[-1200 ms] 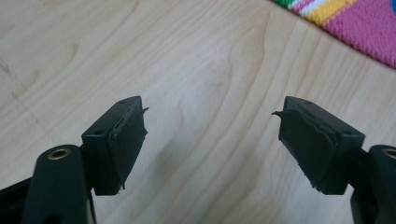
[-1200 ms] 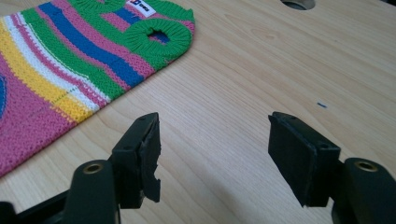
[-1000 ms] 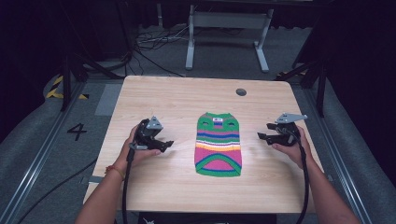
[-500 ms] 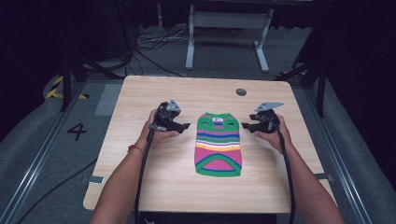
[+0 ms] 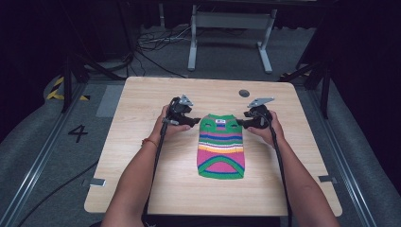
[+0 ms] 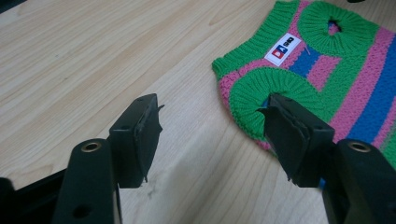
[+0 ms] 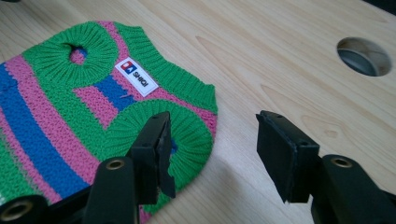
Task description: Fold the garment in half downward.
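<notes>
Reaching for a striped sweater from both sides

Lying flat in the middle of the wooden worktop (image 5: 142, 156): a small striped sweater (image 5: 221, 146), green, pink and blue, white label (image 6: 282, 48) near the top. Left hand-held gripper (image 5: 193, 122) just beside its top left corner, jaws wide apart, holding nothing. Right hand-held gripper (image 5: 241, 124) beside the top right corner, jaws wide apart too, also holding nothing. Round hole (image 7: 364, 56) in the worktop close by.

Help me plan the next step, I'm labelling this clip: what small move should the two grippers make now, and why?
Probably close both on the top corners of the striped knitted pet sweater. The left gripper and right gripper are open, each straddling a green ribbed armhole edge, one jaw over the knit and one over the bare wooden table. Lowering slightly first may help, since nothing is pinched yet.
</notes>
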`<action>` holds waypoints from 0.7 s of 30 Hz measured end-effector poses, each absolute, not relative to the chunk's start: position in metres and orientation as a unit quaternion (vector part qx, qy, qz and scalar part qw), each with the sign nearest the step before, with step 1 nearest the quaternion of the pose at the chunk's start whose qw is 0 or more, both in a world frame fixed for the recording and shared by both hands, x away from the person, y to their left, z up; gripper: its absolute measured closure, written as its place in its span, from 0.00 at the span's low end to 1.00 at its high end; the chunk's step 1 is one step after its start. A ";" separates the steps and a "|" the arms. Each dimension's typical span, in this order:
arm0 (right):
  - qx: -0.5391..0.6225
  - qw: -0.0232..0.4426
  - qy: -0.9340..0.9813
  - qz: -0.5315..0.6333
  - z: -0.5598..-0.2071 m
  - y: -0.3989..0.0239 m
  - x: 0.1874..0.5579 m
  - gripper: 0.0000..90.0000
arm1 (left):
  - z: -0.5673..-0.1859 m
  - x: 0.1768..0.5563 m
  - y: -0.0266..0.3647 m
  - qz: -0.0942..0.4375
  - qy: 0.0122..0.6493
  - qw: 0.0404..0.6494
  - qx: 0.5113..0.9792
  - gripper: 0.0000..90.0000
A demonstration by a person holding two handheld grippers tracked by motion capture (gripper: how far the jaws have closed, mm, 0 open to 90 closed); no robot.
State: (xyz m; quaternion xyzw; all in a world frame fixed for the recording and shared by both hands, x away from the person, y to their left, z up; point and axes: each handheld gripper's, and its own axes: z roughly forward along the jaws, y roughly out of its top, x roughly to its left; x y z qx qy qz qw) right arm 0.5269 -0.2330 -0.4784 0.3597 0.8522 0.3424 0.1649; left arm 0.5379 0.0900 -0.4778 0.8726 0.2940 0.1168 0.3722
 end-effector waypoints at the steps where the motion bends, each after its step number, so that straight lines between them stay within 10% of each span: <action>1: 0.361 0.163 0.852 0.342 -0.480 -0.231 0.529 0.51 | -0.479 0.539 0.086 0.120 0.293 0.366 0.875 0.42; 21: 0.394 0.123 0.840 0.351 -0.501 -0.224 0.543 0.58 | -0.502 0.544 0.053 0.082 0.318 0.360 0.873 0.69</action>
